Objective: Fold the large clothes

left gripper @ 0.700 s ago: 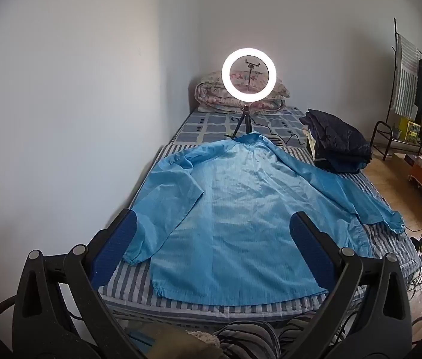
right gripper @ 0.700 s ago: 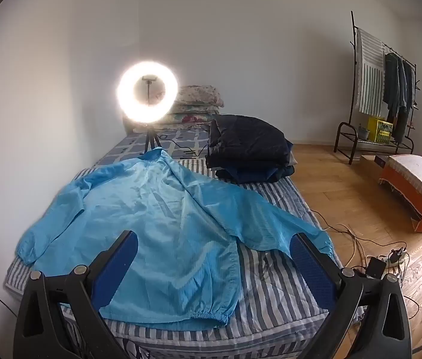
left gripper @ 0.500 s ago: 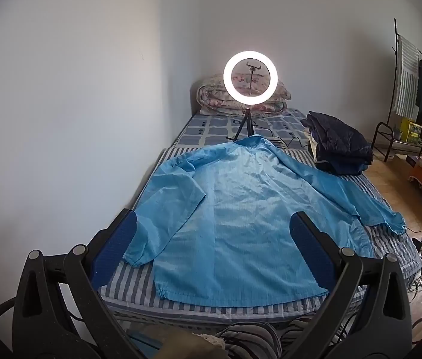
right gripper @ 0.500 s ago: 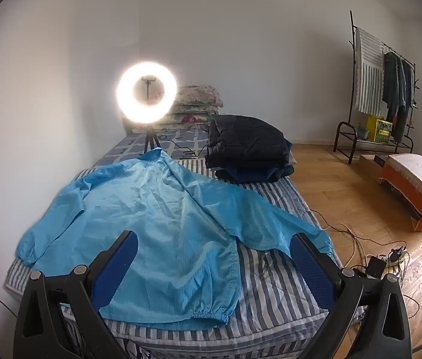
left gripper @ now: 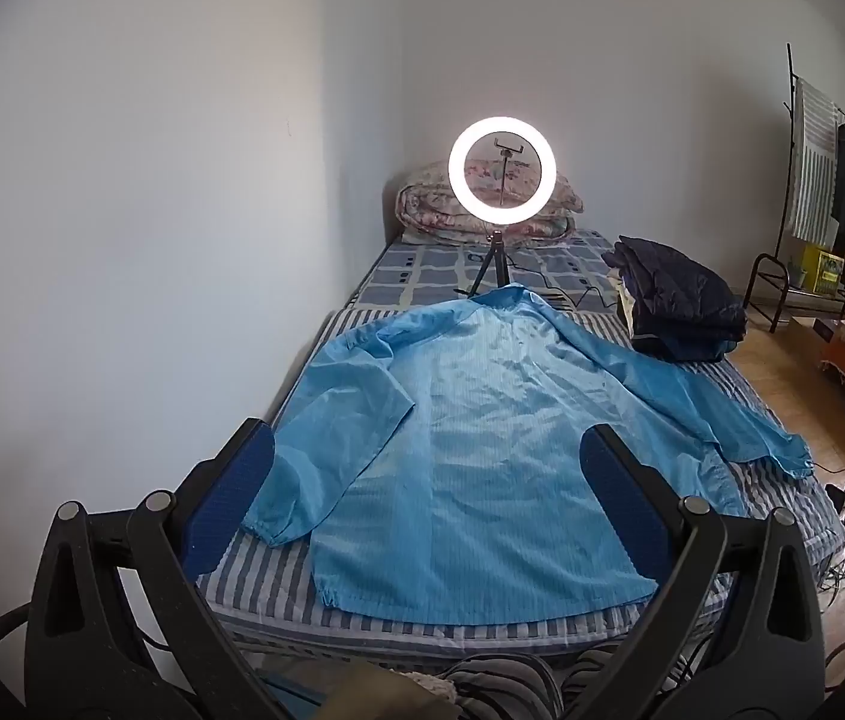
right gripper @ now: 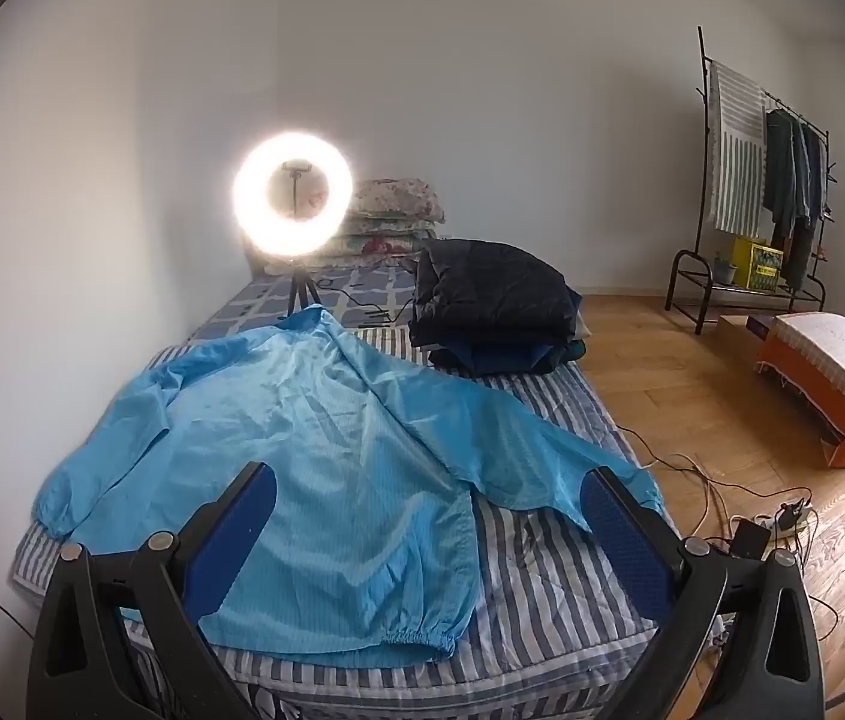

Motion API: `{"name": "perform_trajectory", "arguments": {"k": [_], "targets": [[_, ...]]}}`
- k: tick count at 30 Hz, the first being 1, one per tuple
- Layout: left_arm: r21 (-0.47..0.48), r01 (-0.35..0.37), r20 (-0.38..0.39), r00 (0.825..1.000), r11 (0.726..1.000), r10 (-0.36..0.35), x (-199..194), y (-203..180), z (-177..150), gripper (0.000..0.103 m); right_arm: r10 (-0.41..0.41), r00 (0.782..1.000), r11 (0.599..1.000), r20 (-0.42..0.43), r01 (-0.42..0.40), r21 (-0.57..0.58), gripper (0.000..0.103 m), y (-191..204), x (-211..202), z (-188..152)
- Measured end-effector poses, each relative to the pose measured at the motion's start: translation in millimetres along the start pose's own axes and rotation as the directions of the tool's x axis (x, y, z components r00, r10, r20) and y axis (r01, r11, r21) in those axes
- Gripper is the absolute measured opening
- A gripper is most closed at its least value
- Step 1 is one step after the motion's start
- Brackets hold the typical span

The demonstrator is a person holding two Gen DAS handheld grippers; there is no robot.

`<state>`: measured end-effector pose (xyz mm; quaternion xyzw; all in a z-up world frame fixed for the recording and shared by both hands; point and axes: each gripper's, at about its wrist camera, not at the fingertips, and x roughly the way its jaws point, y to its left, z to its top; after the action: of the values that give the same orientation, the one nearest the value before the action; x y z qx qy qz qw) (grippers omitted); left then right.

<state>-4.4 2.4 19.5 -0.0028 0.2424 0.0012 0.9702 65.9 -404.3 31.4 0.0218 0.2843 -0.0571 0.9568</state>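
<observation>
Blue jacket (left gripper: 482, 456) spread flat on striped bed (left gripper: 278, 576), collar toward 12 o'clock. Left gripper (left gripper: 422, 504) and right gripper (right gripper: 428, 534) both spread wide, holding nothing.

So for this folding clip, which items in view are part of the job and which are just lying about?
Part of the job:
- blue jacket, spread flat
- left gripper, open
- right gripper, open
- striped bed

Lying about:
- ring light
- dark folded pile
- clothes rack
- floor cables
</observation>
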Motion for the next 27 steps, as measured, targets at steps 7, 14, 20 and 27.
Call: {"name": "perform_trajectory", "arguments": {"k": [7,14,20,27], "targets": [[-0.003,0.001,0.005,1.000,1.000,-0.001,-1.1,1.2,2.6,0.103,-0.001,1.000,1.000,0.006,0.001,0.002,0.103,-3.4,-3.4,4.1],[-0.004,0.000,0.008,1.000,1.000,0.000,-2.7,1.3,4.3,0.103,-0.001,1.000,1.000,0.010,0.001,0.003,0.103,-4.2,-4.0,4.7],[-0.002,0.000,0.012,1.000,1.000,0.000,-3.5,1.0,1.8,0.103,-0.001,1.000,1.000,0.012,0.001,0.004,0.103,-3.8,-4.1,4.6],[-0.002,-0.002,0.017,1.000,1.000,0.002,-6.1,1.6,7.4,0.103,-0.003,1.000,1.000,0.012,0.003,0.002,0.103,-4.0,-4.4,5.0]]}}
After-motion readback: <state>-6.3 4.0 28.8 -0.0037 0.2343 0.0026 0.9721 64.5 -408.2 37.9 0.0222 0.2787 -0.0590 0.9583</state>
